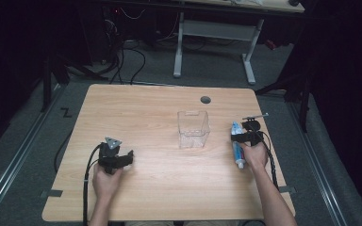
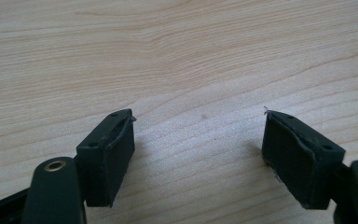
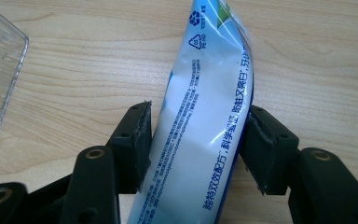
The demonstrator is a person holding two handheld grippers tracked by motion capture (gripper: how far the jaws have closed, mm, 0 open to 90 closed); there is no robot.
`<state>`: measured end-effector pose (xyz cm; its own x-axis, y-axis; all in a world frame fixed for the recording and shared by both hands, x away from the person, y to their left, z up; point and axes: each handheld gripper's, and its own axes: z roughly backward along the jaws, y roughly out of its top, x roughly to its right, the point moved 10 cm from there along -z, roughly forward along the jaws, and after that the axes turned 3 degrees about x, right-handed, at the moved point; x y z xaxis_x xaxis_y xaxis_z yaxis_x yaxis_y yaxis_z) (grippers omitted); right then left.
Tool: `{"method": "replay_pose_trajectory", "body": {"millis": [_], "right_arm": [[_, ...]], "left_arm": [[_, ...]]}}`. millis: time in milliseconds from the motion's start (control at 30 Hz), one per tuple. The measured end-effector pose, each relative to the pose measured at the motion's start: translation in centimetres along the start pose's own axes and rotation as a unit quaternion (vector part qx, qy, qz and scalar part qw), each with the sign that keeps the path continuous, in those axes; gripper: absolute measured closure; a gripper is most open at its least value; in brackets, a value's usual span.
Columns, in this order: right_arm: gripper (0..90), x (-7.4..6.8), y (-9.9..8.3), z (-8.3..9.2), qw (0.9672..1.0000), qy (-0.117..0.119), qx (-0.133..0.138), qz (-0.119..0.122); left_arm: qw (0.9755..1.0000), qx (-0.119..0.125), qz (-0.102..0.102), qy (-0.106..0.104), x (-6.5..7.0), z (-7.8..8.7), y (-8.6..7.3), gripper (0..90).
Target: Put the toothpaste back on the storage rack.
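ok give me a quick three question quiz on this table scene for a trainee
1. True or false: the right hand-held gripper has its pads on the toothpaste tube.
2. What lies between the left hand-held gripper jaws? A) a tube B) nothing C) a box
3. Which thing stands mid-table?

Key:
1. True.
2. B; its jaws stand open over bare table.
3. The clear plastic box.

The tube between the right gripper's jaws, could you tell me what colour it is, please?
The tube is white with blue edges and blue print, clearest in the right gripper view.
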<state>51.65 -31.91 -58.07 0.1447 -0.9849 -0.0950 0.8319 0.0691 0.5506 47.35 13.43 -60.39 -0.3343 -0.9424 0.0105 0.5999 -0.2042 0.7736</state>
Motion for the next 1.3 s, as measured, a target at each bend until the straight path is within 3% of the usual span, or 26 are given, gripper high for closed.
{"method": "replay_pose_trajectory", "body": {"millis": [300, 467, 633, 1033, 1300], "right_arm": [[46.7, -0.4, 0.3, -0.5, 0.9998, -0.012, -0.014, 0.006], [53.6, -1.0, 0.1, -1.0, 0.9995, -0.003, -0.027, 0.013], [59.0, -1.6, 0.1, -1.3, 0.9991, -0.011, -0.028, 0.032], [68.5, -2.0, 0.1, -0.7, 0.9987, 0.031, -0.033, 0.022], [69.4, -2.5, -0.1, 0.4, 0.9973, 0.047, -0.022, 0.051]], "left_arm": [[1.0, 0.0, 0.0, 0.0, 0.0, 0.0, 0.0, 25.5], [1.0, 0.0, 0.0, 0.0, 0.0, 0.0, 0.0, 25.5], [1.0, 0.0, 0.0, 0.0, 0.0, 0.0, 0.0, 25.4], [1.0, 0.0, 0.0, -0.001, 0.0, 0.0, 0.0, 25.3], [1.0, 0.0, 0.0, -0.001, 0.0, 0.0, 0.0, 25.3]]}}
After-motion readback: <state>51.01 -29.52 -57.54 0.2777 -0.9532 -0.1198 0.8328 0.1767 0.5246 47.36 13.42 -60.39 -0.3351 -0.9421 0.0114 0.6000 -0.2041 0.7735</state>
